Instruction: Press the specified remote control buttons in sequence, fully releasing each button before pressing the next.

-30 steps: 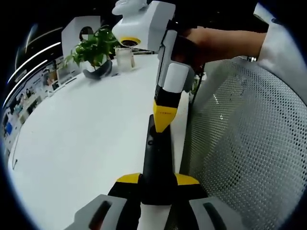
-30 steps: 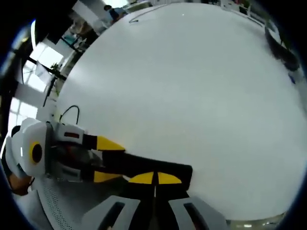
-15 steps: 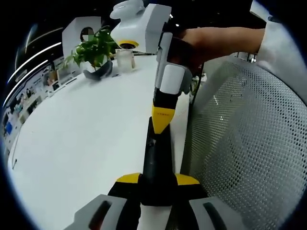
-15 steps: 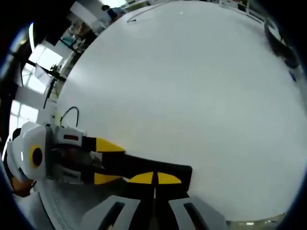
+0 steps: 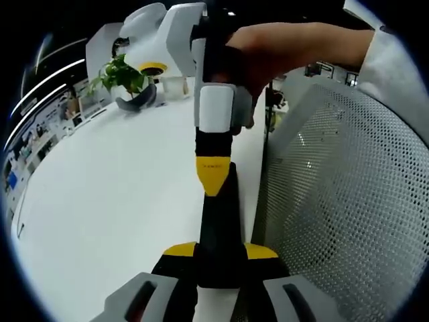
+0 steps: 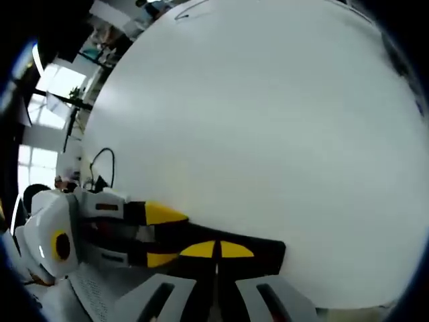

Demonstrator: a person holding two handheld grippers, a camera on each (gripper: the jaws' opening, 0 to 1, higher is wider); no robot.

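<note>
On a broad white counter (image 5: 100, 201) with a potted plant (image 5: 124, 77) at its far end, the left gripper (image 5: 220, 258) clamps the black remote control (image 5: 218, 221) while the right gripper (image 5: 211, 181), its yellow fingers (image 6: 216, 249) closed together, touches the remote's top face.

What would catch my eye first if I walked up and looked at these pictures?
Probably the black remote control, clamped between the left gripper's yellow-tipped fingers. The right gripper points its closed yellow tip down onto it from above, a hand holding it. A potted plant stands far back on the white table.
</note>
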